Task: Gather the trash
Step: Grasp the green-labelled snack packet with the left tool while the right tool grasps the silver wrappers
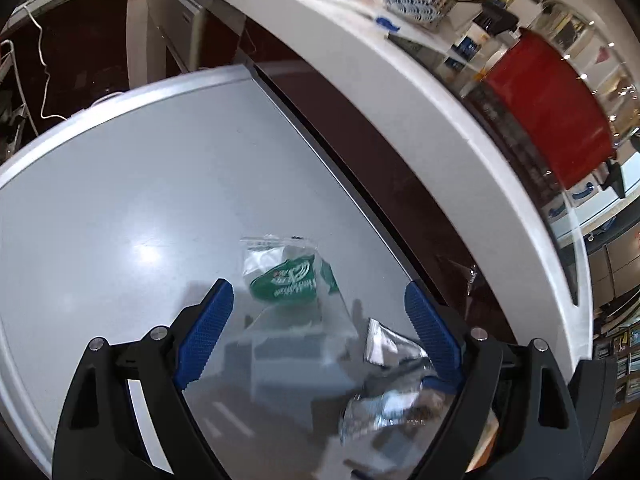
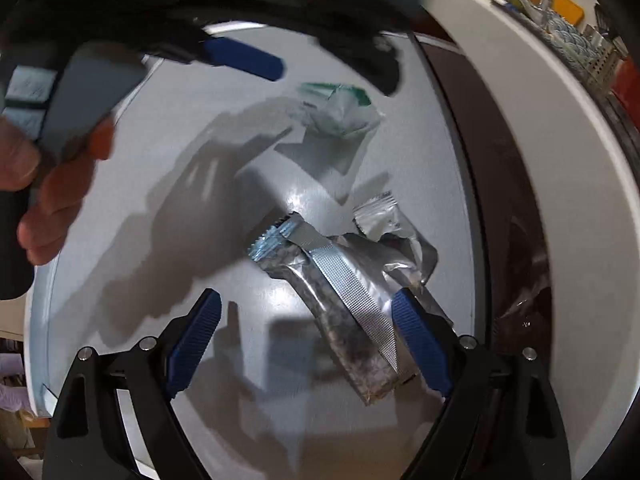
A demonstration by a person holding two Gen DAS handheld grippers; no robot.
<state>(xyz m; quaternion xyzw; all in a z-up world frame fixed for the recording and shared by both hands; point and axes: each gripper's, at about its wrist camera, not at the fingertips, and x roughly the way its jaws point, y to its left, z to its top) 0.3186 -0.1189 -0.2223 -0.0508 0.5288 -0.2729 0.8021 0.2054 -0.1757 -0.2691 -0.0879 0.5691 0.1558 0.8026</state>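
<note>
On a grey table top (image 1: 120, 208) lie three pieces of trash. A clear wrapper with green print (image 1: 286, 276) lies ahead of my left gripper (image 1: 320, 300), which is open and empty just above it. A small silver foil packet (image 1: 386, 346) and a long silver wrapper (image 1: 380, 408) lie to its right. In the right wrist view my right gripper (image 2: 308, 316) is open over the long silver wrapper (image 2: 340, 300), whose lower end lies between the fingers. The small foil packet (image 2: 380, 220) and the green wrapper (image 2: 340, 112) lie beyond. The left gripper's blue finger (image 2: 244, 58) shows at the top.
A white counter edge (image 1: 400, 92) runs along the right of the table, with a dark gap between. On the counter stand a red pot (image 1: 552, 100), utensils and a dish rack (image 1: 416, 4). A hand (image 2: 52, 184) holds the left gripper's handle.
</note>
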